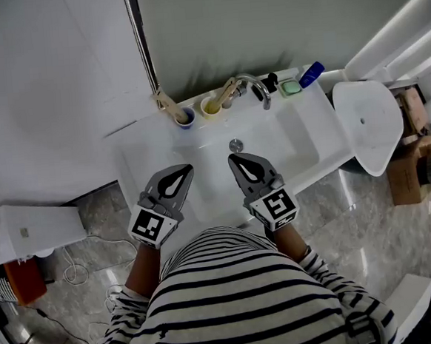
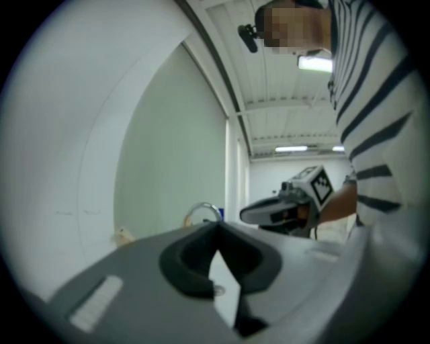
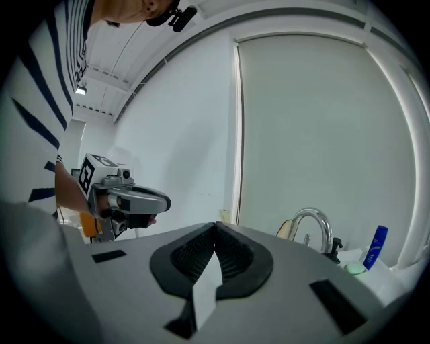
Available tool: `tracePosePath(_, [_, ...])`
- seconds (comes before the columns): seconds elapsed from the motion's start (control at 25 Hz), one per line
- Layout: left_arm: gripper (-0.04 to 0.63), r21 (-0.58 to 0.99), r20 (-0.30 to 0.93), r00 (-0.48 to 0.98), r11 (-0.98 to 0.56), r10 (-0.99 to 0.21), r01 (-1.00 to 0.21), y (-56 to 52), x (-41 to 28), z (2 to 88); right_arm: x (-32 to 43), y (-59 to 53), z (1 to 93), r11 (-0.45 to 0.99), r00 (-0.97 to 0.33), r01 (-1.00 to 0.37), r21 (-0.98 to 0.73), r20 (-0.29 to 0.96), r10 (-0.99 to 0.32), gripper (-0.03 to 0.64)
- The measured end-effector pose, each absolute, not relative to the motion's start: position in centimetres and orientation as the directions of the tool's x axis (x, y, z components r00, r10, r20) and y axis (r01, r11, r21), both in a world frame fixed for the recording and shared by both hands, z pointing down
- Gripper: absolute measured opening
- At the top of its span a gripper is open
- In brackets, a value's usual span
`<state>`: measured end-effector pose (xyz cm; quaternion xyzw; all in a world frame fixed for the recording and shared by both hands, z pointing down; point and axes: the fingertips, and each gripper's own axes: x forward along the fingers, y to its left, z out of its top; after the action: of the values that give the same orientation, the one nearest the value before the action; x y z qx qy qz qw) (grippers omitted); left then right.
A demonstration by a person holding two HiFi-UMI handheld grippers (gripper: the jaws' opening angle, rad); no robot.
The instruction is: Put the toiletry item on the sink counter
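Blue toiletry bottle [image 1: 312, 73] is seen upright on the sink surface [image 1: 317, 119] at the back right corner, just beside a green soap [image 1: 290, 87] and near the faucet [image 1: 251, 83]. The left tool [image 1: 184, 170] and the right tool [image 1: 235, 161] are held side by side over the basin [image 1: 199, 146], each with jaws pressed together and nothing between them. As nothing is carried, the placing step is judged either finished or not begun. Should another item be wanted, a tool must be opened and brought to it.
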<state>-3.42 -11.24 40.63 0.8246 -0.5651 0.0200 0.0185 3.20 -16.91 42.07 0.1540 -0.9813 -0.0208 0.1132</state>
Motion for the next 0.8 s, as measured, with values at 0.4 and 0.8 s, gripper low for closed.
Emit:
tracePosePath(0.4, [0.006, 0.037, 0.059, 0.344, -0.343, -0.937, -0.939, -11.2, -4.0, 41.1, 2.7, -16.6, 42.5, 0.959, -0.928, -0.270, 0.085, 0.243, -0.283, 0.008])
tracePosePath(0.8, [0.006, 0.042, 0.059, 0.343, -0.341, -0.937, -0.939, -11.2, -4.3, 41.4, 2.1, -16.3, 42.9, 0.963, -0.926, -0.249, 0.101, 0.267, -0.268, 0.008])
